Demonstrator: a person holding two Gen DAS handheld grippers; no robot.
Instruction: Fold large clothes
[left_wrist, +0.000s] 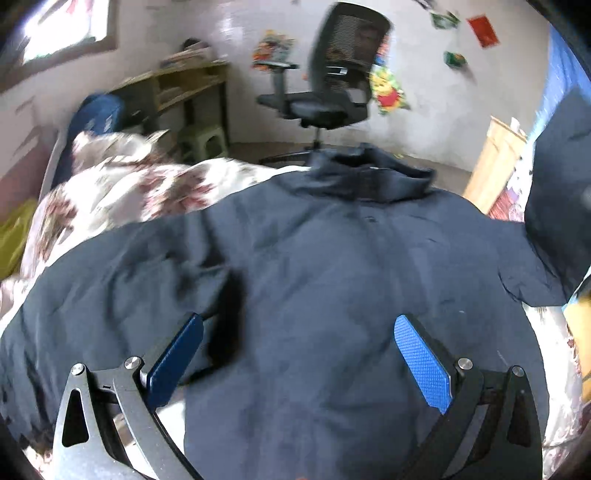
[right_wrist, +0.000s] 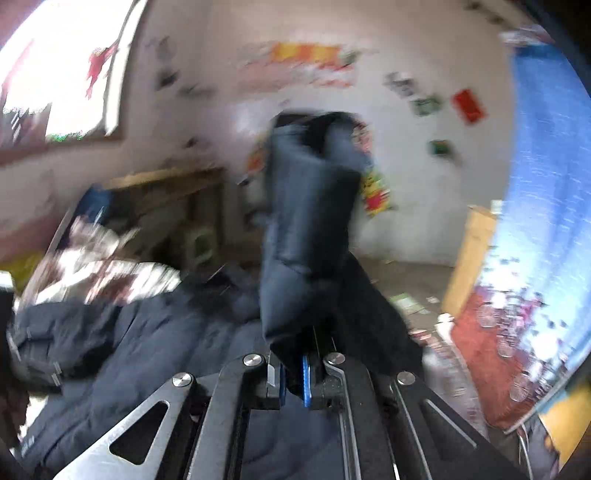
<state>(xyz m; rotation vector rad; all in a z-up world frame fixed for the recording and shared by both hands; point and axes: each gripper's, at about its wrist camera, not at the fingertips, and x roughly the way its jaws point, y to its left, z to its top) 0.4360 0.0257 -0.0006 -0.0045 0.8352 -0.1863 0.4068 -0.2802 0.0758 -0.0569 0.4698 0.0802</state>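
Observation:
A large dark navy padded jacket lies spread on the bed, collar at the far end. My left gripper hovers just above the jacket's lower back, open wide, its blue pads apart and empty. My right gripper is shut on a sleeve of the jacket and holds it lifted upright in front of the camera. The rest of the jacket lies below and to the left. The raised sleeve also shows in the left wrist view at the right edge.
A floral quilt is bunched on the bed to the left. A black office chair stands beyond the bed's end. A wooden desk and green stool stand at the back left. A wooden cabinet stands at the right.

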